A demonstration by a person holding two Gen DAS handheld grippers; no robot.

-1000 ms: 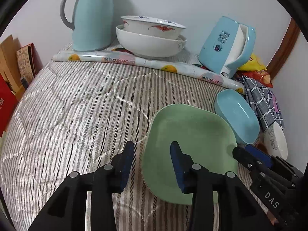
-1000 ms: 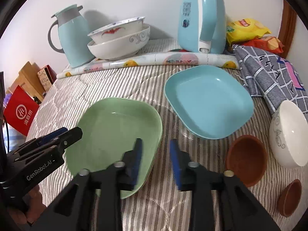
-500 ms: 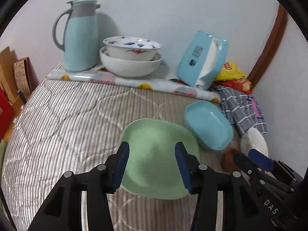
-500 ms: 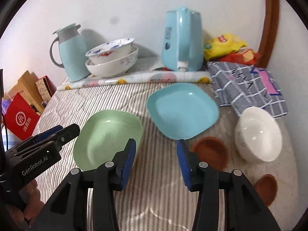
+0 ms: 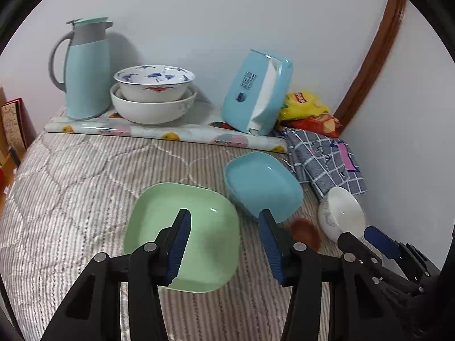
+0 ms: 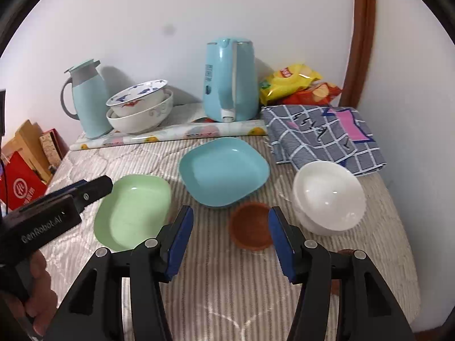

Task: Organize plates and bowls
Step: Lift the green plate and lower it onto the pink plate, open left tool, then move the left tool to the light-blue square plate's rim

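Observation:
A green square plate (image 5: pixel 204 227) (image 6: pixel 133 210) lies on the striped cloth, a blue square plate (image 5: pixel 261 190) (image 6: pixel 224 170) beside it on the right. A white bowl (image 6: pixel 330 196) (image 5: pixel 341 218) and a brown small bowl (image 6: pixel 250 224) (image 5: pixel 305 231) sit further right. My left gripper (image 5: pixel 224 244) is open and empty, above the green plate's near right edge. My right gripper (image 6: pixel 230 236) is open and empty, above the cloth near the brown bowl. Each gripper shows in the other's view: the right one (image 5: pixel 366 241) and the left one (image 6: pixel 93 186).
At the back stand a teal thermos jug (image 5: pixel 85 68), two stacked large bowls (image 5: pixel 153 96), a blue kettle (image 6: pixel 227 82), snack bags (image 6: pixel 295 85) and a checked cloth (image 6: pixel 324 136). Red boxes (image 6: pixel 20 190) sit off the left edge. A wall runs along the right.
Both grippers have pulled back and risen away from the plates, and both have opened wider. The plates and bowls have not moved.

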